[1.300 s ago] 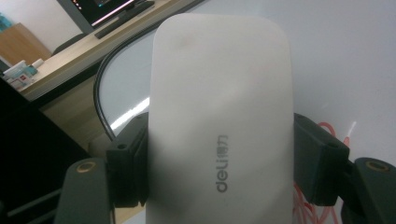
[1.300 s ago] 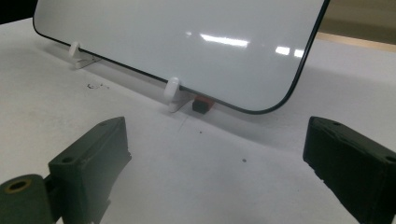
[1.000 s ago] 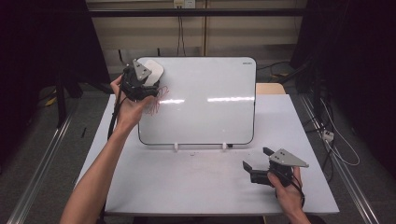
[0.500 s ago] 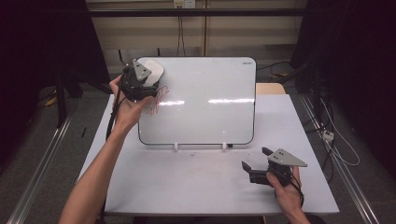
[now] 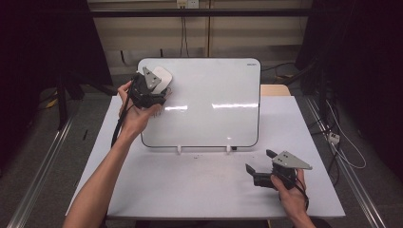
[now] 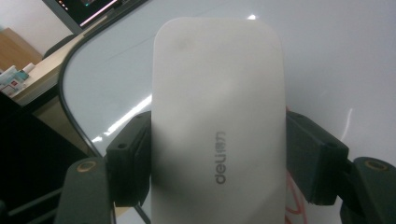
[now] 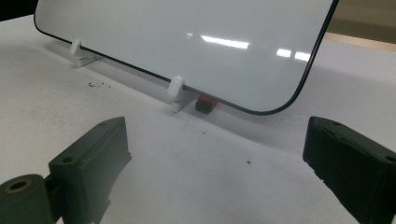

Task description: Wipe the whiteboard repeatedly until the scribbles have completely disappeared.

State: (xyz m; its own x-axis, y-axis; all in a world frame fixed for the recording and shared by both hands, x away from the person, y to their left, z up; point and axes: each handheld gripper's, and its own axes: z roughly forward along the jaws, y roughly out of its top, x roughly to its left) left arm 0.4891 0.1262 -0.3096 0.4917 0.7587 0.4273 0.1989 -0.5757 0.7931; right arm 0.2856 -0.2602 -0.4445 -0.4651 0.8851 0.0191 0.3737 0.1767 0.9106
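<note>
A white eraser (image 6: 217,116) with grey lettering is clamped between the jaws of my left gripper (image 6: 217,158), which is shut on its two long sides. The eraser (image 5: 163,76) lies flat against the upper left corner of a whiteboard (image 5: 209,104) that stands tilted on the table. My left gripper (image 5: 159,89) is held up there by a hand. Faint red marks (image 6: 294,196) show on the board beside the eraser. My right gripper (image 5: 258,160) rests low on the table in front of the board's right end, open, with nothing between its jaws (image 7: 217,144).
The whiteboard (image 7: 187,28) stands on small white feet (image 7: 175,91). A small red and black piece (image 7: 205,103) lies under its lower edge. The white table (image 5: 190,190) ends close behind my right hand. Dark curtains and cables surround the table.
My left gripper has slid the eraser a little down and to the right across the board. The right gripper has stayed where it was.
</note>
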